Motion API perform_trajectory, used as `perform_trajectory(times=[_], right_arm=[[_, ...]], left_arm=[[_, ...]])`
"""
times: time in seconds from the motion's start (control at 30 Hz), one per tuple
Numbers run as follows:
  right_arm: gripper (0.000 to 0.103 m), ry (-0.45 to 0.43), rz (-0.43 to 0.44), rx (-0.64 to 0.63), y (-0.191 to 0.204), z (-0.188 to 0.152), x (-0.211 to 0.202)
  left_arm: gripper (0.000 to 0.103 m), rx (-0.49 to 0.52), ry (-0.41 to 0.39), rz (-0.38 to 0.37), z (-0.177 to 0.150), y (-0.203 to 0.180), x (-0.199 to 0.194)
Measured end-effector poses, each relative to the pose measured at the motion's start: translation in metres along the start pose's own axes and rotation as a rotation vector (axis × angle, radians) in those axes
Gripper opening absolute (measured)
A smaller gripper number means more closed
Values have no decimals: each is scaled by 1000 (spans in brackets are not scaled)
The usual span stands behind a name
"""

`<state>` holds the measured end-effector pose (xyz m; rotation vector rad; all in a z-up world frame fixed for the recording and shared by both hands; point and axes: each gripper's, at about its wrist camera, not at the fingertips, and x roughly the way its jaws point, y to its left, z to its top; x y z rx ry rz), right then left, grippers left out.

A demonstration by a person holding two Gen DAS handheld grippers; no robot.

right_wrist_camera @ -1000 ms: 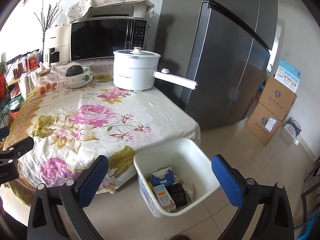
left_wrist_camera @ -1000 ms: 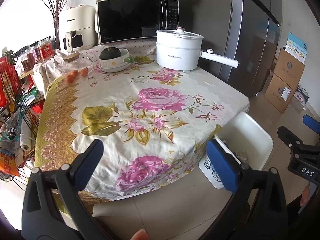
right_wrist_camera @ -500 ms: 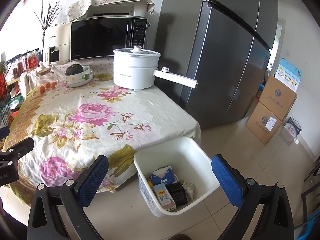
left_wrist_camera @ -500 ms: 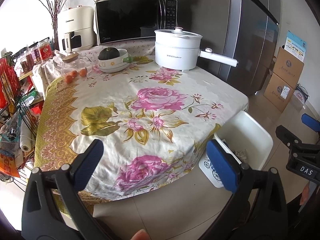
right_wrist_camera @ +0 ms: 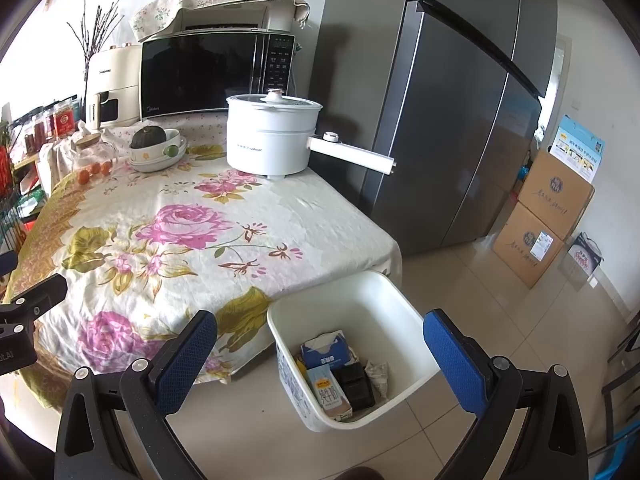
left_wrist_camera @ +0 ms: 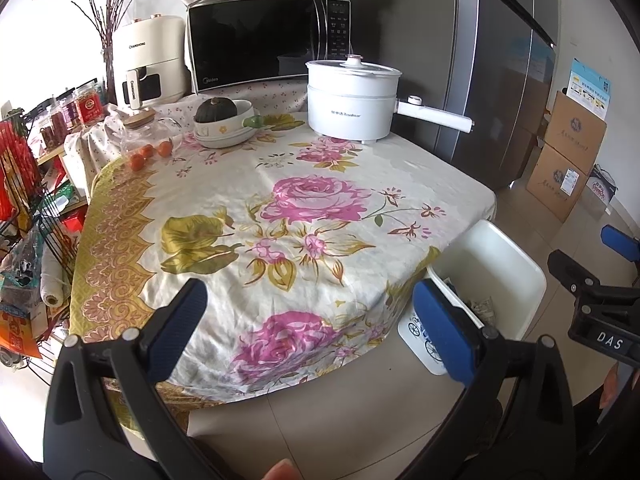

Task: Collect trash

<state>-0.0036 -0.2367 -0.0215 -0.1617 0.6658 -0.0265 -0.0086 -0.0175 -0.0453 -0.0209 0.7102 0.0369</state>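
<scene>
We hold both pairs of tongs released, with nothing between their blue pads: the left tongs (left_wrist_camera: 308, 328) hang over the near edge of the counter (left_wrist_camera: 280, 216), which wears a cream cloth printed with pink roses, and the right tongs (right_wrist_camera: 320, 356) hang above the white rectangular plastic bin (right_wrist_camera: 404, 312) on the tiled floor just beside the counter's corner. The trash sits in that bin already: a blue-and-white milk carton (right_wrist_camera: 330, 394), a torn blue-and-white box (right_wrist_camera: 326, 350), a black packet (right_wrist_camera: 354, 384) and some crumpled paper. No loose scrap shows on the cloth, so we judge the collecting nearly done. To finish well, we should sweep both cameras slowly along the counter's far end, around the white electric pot (right_wrist_camera: 272, 136), before calling it complete.
</scene>
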Motion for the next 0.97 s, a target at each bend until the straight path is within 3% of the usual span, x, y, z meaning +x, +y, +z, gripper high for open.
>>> perform_trajectory(times=[0.67,0.97], right_arm=[[103,0,-4,12,-2,-6,2],[103,9,-5,6,-1,-7,2]], left_arm=[[102,44,-4,28,0,-7,-1],[102,7,27,-17,6,0,-3]])
